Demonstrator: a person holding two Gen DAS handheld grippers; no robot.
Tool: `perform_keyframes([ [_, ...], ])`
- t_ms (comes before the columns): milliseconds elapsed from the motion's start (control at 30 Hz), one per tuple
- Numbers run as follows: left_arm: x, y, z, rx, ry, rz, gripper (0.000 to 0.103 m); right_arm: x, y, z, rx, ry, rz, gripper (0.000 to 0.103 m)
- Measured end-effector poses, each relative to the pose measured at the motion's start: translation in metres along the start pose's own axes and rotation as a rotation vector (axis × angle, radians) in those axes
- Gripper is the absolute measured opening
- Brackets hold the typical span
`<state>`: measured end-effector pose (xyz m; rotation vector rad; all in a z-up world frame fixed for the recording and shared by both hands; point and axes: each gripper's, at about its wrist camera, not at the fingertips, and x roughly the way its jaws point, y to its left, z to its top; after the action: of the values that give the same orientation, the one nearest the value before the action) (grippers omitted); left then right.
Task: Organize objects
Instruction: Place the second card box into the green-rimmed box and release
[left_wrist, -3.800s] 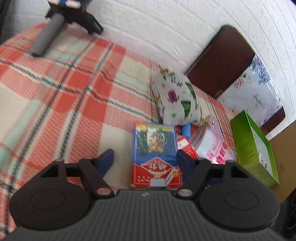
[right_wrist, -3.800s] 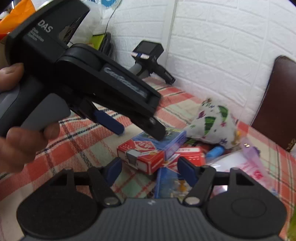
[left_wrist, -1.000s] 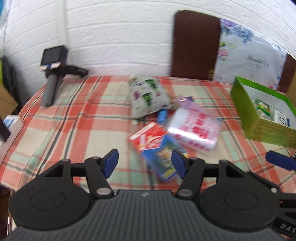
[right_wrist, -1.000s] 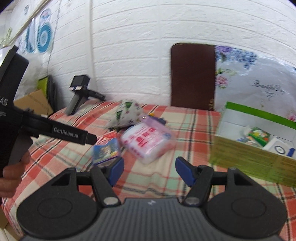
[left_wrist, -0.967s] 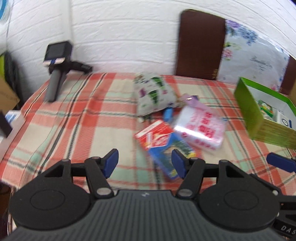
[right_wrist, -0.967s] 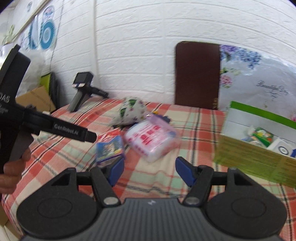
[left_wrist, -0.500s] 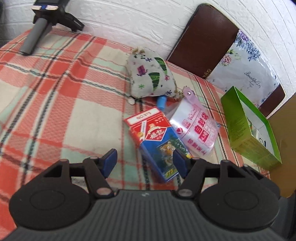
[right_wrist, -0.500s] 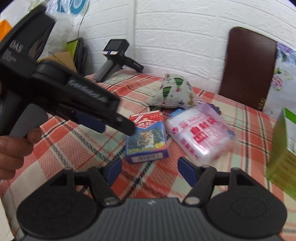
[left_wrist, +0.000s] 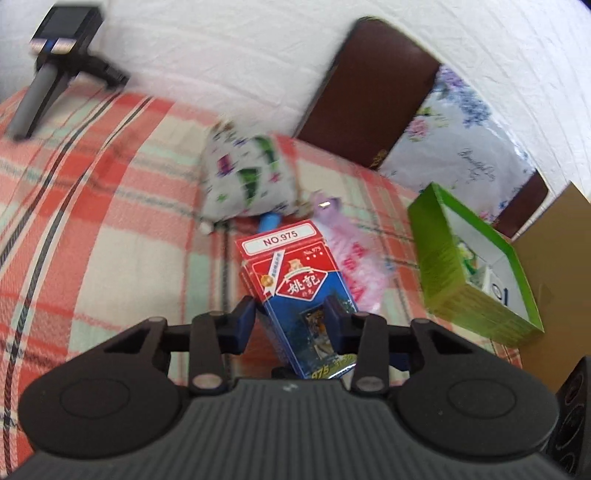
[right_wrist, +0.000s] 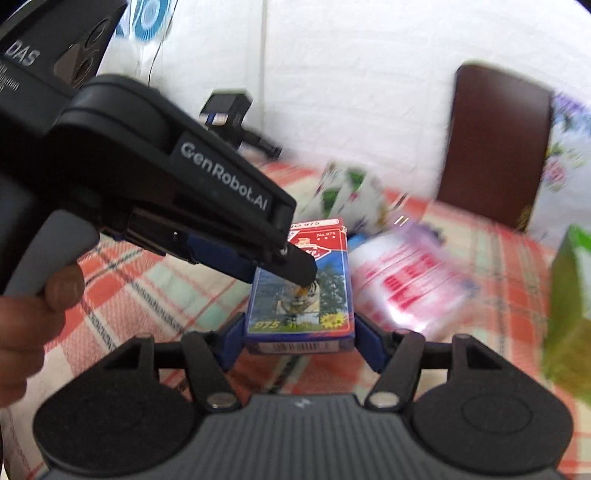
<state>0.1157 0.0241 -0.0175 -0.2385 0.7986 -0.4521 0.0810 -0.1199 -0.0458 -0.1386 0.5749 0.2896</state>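
Red-and-blue card box (left_wrist: 295, 288), printed carton marked NO.975, lay flat on the plaid tablecloth (left_wrist: 110, 206) between the blue fingers of my left claw (left_wrist: 290, 319); the fingers straddled its long sides and looked to be touching them, though I could not tell whether they were squeezing. In the right wrist view the same box (right_wrist: 301, 291) sat with its barcoded near end between the fingers of my right claw (right_wrist: 299, 341), which were spread to about the box's width and stood close against its corners; whether they were pinching it I could not tell either. Left claw's black body crossed that view from the left, its tip over the tiger picture, my hand (right_wrist: 33, 306) on the trigger. I judged both claws were lined up on the one box so as to square it and lift it by its stiff sides. Just beyond the left claw's tips: a floral cloth pouch (left_wrist: 247, 181) and a blue tube end (left_wrist: 269, 221), the box's far end near them. Just right of the box: a clear plastic packet with red print (left_wrist: 354, 258), blurred. Further right, well apart: a green open carton (left_wrist: 443, 266) holding small items, the likely destination. Far left by the wall: a black handheld device (left_wrist: 55, 59), idle.
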Motion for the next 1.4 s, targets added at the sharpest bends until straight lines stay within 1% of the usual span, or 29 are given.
perform_keyframes([
  [100, -0.002, -0.032, 0.004, 0.087, -0.022, 0.005, 0.042, -0.013, -0.015, 0.003, 0.017, -0.044, -0.040, 0.062],
  [200, 0.008, -0.065, 0.007, 0.153, -0.015, 0.003, 0.043, -0.024, -0.038, 0.002, 0.065, -0.062, -0.074, 0.062],
  [300, 0.020, -0.099, 0.014, 0.211, -0.010, -0.017, 0.043, -0.036, -0.064, -0.001, 0.104, -0.086, -0.121, 0.062],
  [467, 0.047, -0.166, 0.029, 0.300, 0.005, -0.106, 0.043, -0.062, -0.117, -0.007, 0.186, -0.149, -0.238, 0.062],
  [567, 0.069, -0.213, 0.027, 0.376, 0.021, -0.157, 0.043, -0.073, -0.149, -0.015, 0.250, -0.171, -0.324, 0.062],
  [667, 0.092, -0.256, 0.019, 0.456, 0.044, -0.191, 0.043, -0.084, -0.186, -0.030, 0.316, -0.173, -0.397, 0.062],
  [700, 0.099, -0.268, 0.017, 0.478, 0.050, -0.194, 0.044, -0.087, -0.196, -0.034, 0.335, -0.172, -0.416, 0.062],
  [733, 0.106, -0.278, 0.016, 0.498, 0.052, -0.187, 0.048, -0.089, -0.208, -0.039, 0.353, -0.170, -0.438, 0.062],
  [800, 0.116, -0.292, 0.014, 0.526, 0.033, -0.145, 0.052, -0.092, -0.223, -0.046, 0.382, -0.160, -0.487, 0.063],
  [833, 0.121, -0.296, 0.014, 0.539, 0.025, -0.111, 0.053, -0.090, -0.232, -0.049, 0.394, -0.151, -0.520, 0.064],
  [900, 0.128, -0.300, 0.013, 0.558, 0.023, -0.027, 0.056, -0.082, -0.250, -0.056, 0.418, -0.106, -0.582, 0.071],
  [933, 0.131, -0.298, 0.012, 0.565, 0.023, 0.008, 0.058, -0.080, -0.257, -0.059, 0.440, -0.096, -0.604, 0.072],
  [1033, 0.134, -0.285, 0.012, 0.572, 0.028, 0.102, 0.058, -0.085, -0.260, -0.067, 0.494, -0.129, -0.605, 0.072],
  [1100, 0.132, -0.273, 0.013, 0.547, 0.038, 0.147, 0.058, -0.091, -0.252, -0.071, 0.515, -0.158, -0.594, 0.072],
  [1200, 0.122, -0.258, 0.011, 0.522, 0.025, 0.183, 0.058, -0.105, -0.243, -0.075, 0.536, -0.193, -0.562, 0.071],
  [1300, 0.106, -0.245, 0.007, 0.523, -0.003, 0.222, 0.058, -0.125, -0.226, -0.067, 0.533, -0.226, -0.498, 0.071],
  [1333, 0.100, -0.240, 0.006, 0.516, -0.011, 0.228, 0.058, -0.136, -0.217, -0.064, 0.524, -0.239, -0.475, 0.071],
  [1400, 0.089, -0.229, 0.007, 0.493, -0.026, 0.241, 0.058, -0.143, -0.209, -0.057, 0.495, -0.266, -0.436, 0.071],
])
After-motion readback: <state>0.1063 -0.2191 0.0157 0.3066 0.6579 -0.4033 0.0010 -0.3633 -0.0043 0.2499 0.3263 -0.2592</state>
